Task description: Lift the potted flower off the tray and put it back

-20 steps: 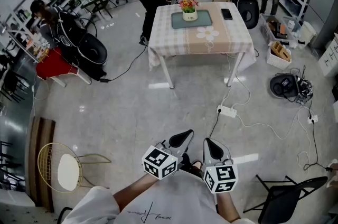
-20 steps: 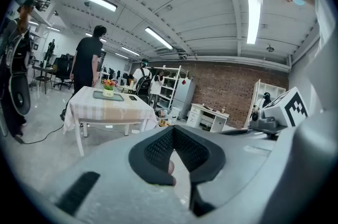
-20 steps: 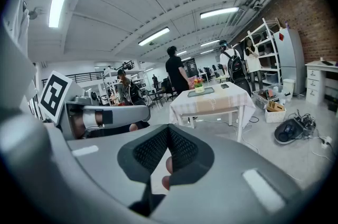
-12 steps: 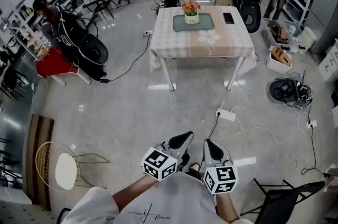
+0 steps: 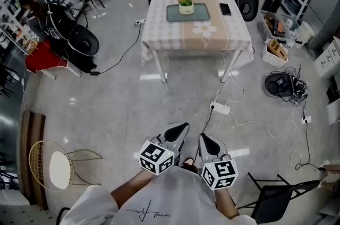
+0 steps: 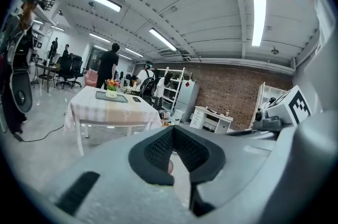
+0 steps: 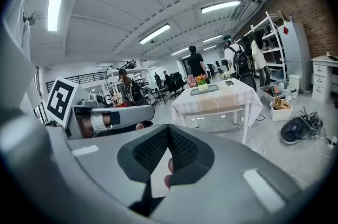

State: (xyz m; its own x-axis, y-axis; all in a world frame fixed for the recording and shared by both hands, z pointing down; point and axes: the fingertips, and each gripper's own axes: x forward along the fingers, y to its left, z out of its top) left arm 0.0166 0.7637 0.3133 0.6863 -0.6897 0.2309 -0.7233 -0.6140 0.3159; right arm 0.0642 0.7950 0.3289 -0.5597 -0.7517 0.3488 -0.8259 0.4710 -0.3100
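Jaws of our left gripper and right gripper are closed, empty, well apart from the potted flower on the tray at the table's far edge.

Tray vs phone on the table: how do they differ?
The tray is grey-green and large; the phone is black and small. The tray holds the potted flower; the phone is bare. Both lie flat on the table, phone right of tray in the head view.
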